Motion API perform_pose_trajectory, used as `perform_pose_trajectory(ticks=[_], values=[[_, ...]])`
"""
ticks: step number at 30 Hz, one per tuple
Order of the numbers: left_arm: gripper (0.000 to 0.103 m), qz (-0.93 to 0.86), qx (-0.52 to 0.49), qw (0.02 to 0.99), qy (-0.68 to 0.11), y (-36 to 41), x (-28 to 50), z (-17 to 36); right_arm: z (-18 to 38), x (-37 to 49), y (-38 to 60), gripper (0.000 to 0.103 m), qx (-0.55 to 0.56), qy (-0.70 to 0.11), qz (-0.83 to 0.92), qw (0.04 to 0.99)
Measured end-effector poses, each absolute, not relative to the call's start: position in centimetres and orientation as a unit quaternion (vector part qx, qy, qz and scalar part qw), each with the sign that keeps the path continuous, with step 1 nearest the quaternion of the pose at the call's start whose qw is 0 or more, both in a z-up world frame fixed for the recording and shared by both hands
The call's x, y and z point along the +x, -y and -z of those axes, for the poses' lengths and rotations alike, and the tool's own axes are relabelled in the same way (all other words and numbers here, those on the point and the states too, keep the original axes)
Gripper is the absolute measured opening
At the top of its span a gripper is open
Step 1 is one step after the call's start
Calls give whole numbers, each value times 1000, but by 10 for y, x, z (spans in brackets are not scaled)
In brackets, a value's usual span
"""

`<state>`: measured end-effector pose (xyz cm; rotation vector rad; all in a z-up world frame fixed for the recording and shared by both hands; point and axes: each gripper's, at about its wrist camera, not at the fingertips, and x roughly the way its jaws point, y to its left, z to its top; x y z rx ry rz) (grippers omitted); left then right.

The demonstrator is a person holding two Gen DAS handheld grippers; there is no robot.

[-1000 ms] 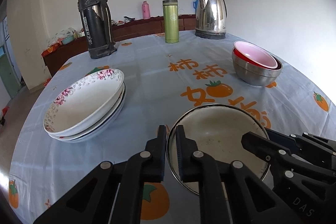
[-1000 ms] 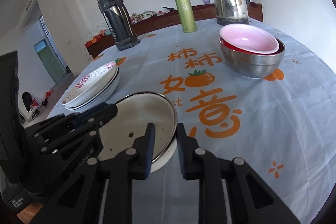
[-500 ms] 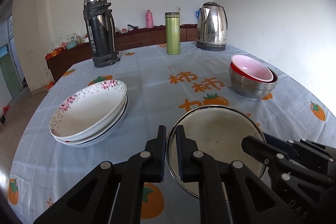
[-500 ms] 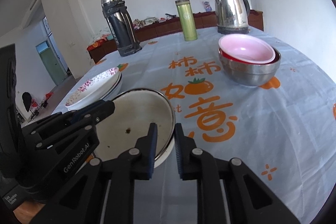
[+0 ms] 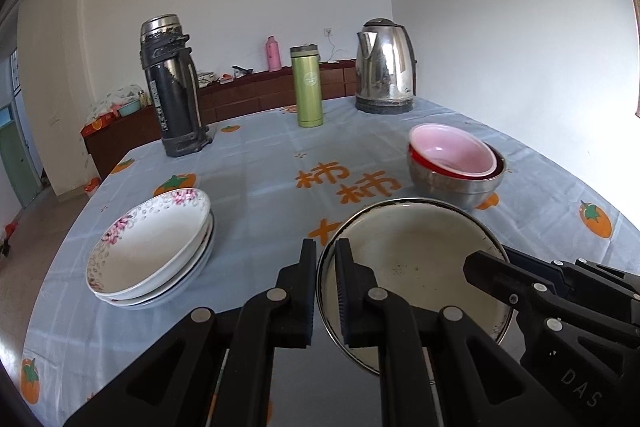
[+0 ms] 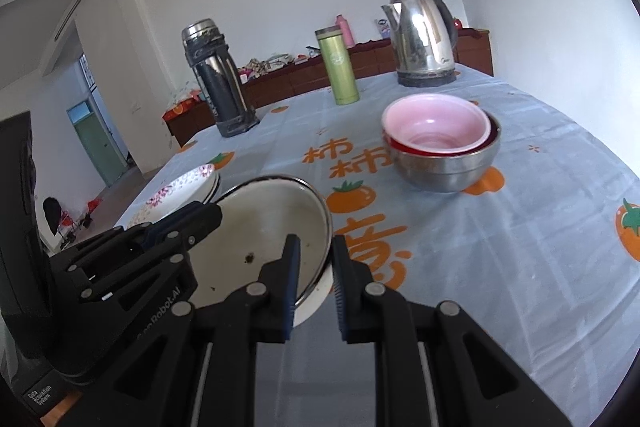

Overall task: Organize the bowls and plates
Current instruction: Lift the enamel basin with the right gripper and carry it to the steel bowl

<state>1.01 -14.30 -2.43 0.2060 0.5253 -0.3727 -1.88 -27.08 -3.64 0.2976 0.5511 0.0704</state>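
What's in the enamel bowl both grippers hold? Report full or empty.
Empty: the enamel bowl shows its bare off-white inside, with only a few dark specks, in both wrist views.

Both wrist cams sit low and close over the near table (image 5: pixel 260 163) edge, facing the far wall; shared: enamel bowl (image 5: pixel 416 259) (image 6: pixel 276 227), kettle (image 5: pixel 384 67) (image 6: pixel 424 39).

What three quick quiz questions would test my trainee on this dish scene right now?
1. True or false: both grippers, left and right, grip the rim of the enamel bowl.
2. Which bowl sits topmost inside the steel bowl? A) red B) pink C) white
3. Fill in: the floral plates lie ___ on each other.

Key: 1 true; 2 B, the pink bowl; 3 stacked.
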Motion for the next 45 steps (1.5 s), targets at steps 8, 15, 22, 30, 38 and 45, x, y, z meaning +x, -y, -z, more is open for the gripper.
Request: perform_pose_trajectory(ticks=[8,15,22,30,38,45], values=[[11,199,106,940,-256,160,2,23,34,-31,287,16,154,-266,-24,951],[11,210,110,938,-252,173,-1,20,32,-37,299,16,156,-262,-14,952],[11,219,107,938,-247,186,1,12,23,-39,312,16,157,-252,-3,955],[11,231,93,940,-235,200,7,-4,10,-35,328,15,158,-235,9,959],[11,242,73,942,-221,217,24,-17,-5,-21,345,15,158,-217,25,963],[11,249,53,942,-217,233,48,-25,-17,-3,363,15,164,-201,40,965]])
